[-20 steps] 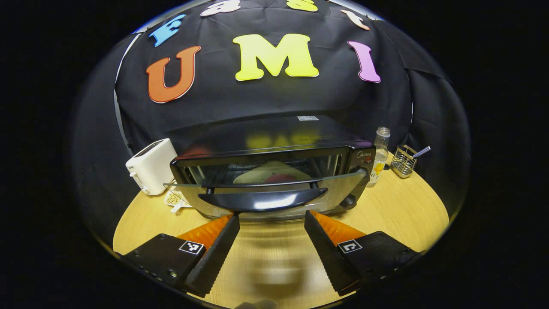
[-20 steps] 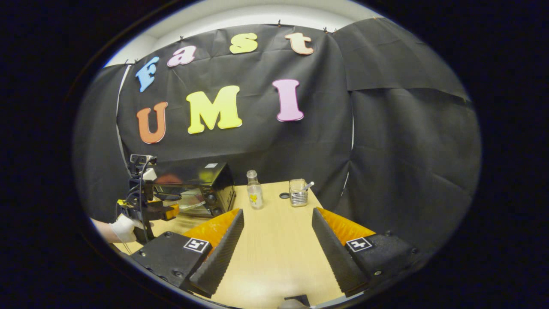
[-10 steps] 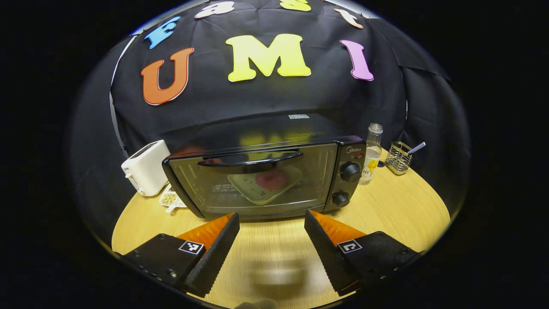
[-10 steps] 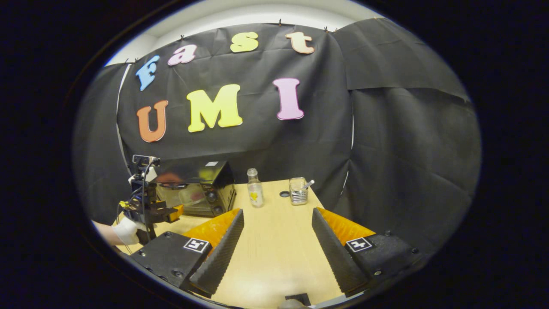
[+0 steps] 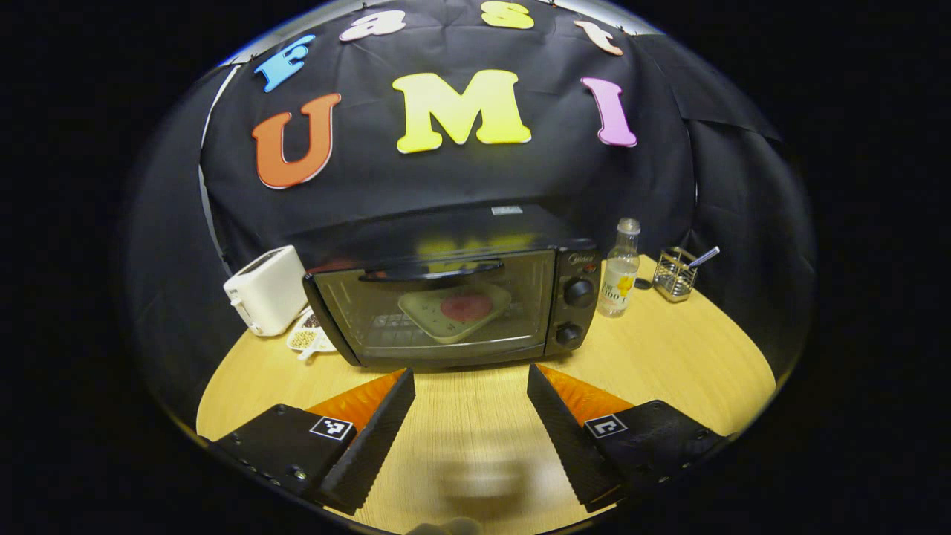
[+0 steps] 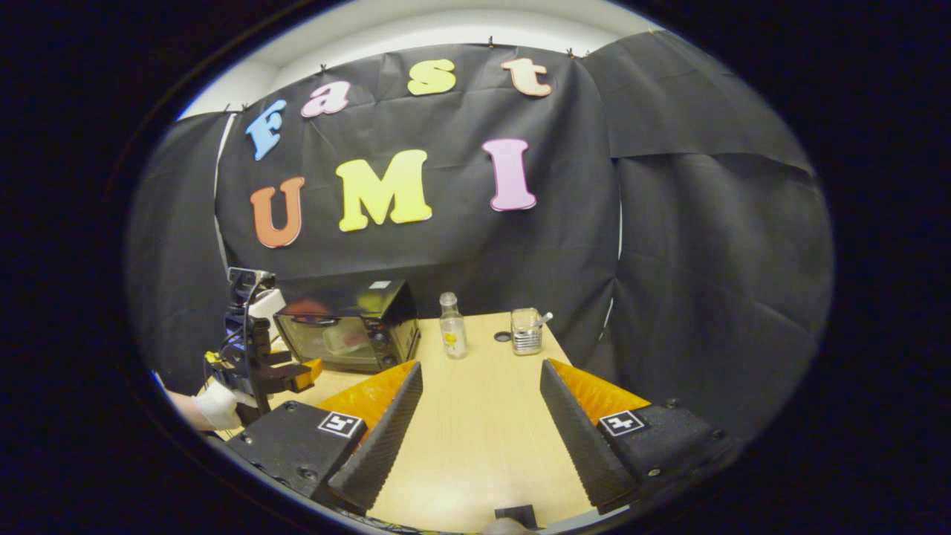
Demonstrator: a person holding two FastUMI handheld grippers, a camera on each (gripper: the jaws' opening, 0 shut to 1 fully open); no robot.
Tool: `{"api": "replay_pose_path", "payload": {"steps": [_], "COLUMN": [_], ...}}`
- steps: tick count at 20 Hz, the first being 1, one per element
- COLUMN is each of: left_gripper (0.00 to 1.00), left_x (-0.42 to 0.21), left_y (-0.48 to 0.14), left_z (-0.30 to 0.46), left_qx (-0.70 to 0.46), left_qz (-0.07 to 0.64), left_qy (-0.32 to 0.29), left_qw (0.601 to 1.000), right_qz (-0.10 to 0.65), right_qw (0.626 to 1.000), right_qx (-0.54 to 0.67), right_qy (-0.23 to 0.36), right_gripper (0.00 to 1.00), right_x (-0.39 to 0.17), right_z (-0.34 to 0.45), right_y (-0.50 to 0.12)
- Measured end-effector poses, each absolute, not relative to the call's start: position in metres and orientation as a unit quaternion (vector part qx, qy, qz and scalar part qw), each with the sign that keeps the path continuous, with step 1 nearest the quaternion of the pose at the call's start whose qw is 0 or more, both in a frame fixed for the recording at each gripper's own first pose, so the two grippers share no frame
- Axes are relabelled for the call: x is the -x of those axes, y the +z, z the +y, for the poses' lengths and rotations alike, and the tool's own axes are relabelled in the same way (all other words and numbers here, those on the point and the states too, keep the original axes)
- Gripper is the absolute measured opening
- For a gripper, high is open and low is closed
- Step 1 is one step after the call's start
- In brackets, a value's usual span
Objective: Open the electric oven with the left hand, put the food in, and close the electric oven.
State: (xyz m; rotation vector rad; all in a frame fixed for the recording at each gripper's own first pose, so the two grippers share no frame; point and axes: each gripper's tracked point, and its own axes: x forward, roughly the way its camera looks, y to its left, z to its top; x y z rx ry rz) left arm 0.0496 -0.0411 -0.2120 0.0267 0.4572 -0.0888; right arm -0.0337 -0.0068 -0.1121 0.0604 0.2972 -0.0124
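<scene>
The black glass-fronted electric oven (image 5: 446, 301) stands closed with the plated food (image 5: 455, 310) inside, so the left hand-held gripper (image 5: 470, 416) hangs wide and empty.

Oven (image 5: 453, 297): pale brand mark (image 5: 583, 258) above the knobs, too small to read.
Oven top: white sticker (image 5: 506, 210), print illegible.
Bottle (image 5: 620, 269): label with a yellow picture, print too small to read.
Left gripper (image 5: 470, 379): square black-and-white code tags, no words.
Right gripper (image 6: 481, 371): likewise.
</scene>
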Motion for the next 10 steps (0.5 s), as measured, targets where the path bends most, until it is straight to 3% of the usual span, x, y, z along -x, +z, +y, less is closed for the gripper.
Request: {"api": "replay_pose_path", "payload": {"steps": [7,8,10], "left_gripper": [0.96,0.97,0.97], "left_x": [0.058,0.078,0.121], "left_y": [-0.071,-0.056,-0.035], "left_z": [-0.041,-0.039,-0.028], "left_qx": [0.005,0.012,0.019], "left_qz": [0.102,0.091,0.08], "left_qy": [-0.004,0.003,0.025], "left_qw": [0.995,0.996,0.996], "right_qz": [0.091,0.084,0.071], "right_qw": [0.994,0.994,0.994], "right_qx": [-0.005,-0.003,0.0], "right_qy": [0.064,0.073,0.088], "right_gripper": [1.0,0.96,1.0], "right_x": [0.068,0.075,0.09], "right_z": [-0.008,-0.01,-0.012], "right_y": [-0.064,-0.059,-0.054]}}
